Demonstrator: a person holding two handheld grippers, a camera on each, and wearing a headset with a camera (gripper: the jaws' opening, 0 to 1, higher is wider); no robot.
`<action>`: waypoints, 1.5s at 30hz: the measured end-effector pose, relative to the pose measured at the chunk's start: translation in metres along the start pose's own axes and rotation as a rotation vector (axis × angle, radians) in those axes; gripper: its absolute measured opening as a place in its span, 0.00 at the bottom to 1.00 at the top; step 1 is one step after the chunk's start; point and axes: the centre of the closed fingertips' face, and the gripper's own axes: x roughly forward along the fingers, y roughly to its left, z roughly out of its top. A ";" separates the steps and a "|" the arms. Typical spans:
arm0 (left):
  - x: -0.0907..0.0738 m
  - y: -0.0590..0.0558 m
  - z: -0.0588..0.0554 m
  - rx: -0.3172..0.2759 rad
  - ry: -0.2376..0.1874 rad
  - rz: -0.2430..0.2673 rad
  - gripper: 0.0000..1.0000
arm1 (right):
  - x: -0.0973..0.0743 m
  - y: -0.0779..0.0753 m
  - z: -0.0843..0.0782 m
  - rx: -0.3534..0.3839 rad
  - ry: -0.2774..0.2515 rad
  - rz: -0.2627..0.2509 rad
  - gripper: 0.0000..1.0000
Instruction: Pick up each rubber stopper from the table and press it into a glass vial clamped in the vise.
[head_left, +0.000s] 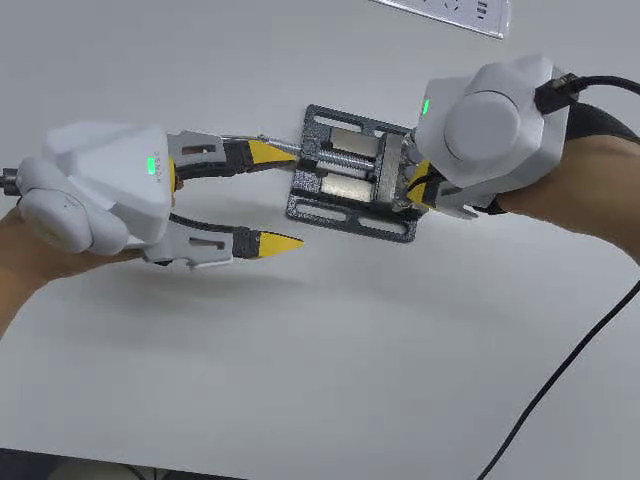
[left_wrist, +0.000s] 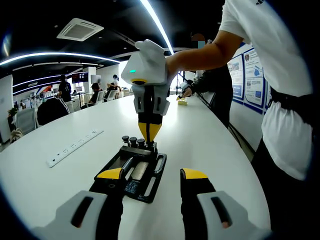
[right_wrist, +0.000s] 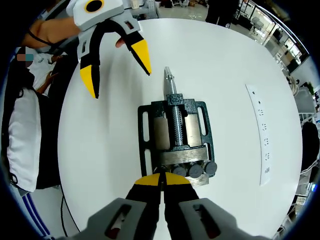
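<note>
A dark metal vise (head_left: 350, 170) (left_wrist: 136, 175) (right_wrist: 175, 132) sits on the white table. A row of glass vials is clamped in its jaws, and three of them carry dark rubber stoppers (right_wrist: 194, 171) (left_wrist: 133, 140). My right gripper (head_left: 418, 186) (right_wrist: 161, 180) (left_wrist: 149, 134) is shut and points down. Its yellow tips rest on the top of the vial at the end of the row, hiding what lies under them. My left gripper (head_left: 278, 196) (left_wrist: 152, 174) (right_wrist: 117, 57) is open with nothing between its fingers, on the vise's screw side, and does not touch the vise.
A white power strip (head_left: 450, 10) (left_wrist: 75, 147) (right_wrist: 262, 135) lies on the table beyond the vise. A black cable (head_left: 560, 370) trails from the right gripper across the table. A person in a white shirt (left_wrist: 280, 75) stands at the table's edge.
</note>
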 end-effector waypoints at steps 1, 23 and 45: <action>0.000 0.000 0.000 0.000 -0.001 0.000 0.43 | 0.000 0.000 0.000 0.005 -0.002 0.002 0.01; 0.004 0.000 0.000 -0.001 -0.003 -0.014 0.43 | 0.002 0.000 -0.001 0.007 0.032 -0.008 0.00; -0.002 -0.005 0.010 0.020 0.013 -0.007 0.43 | 0.000 -0.001 -0.001 0.016 -0.038 -0.020 0.01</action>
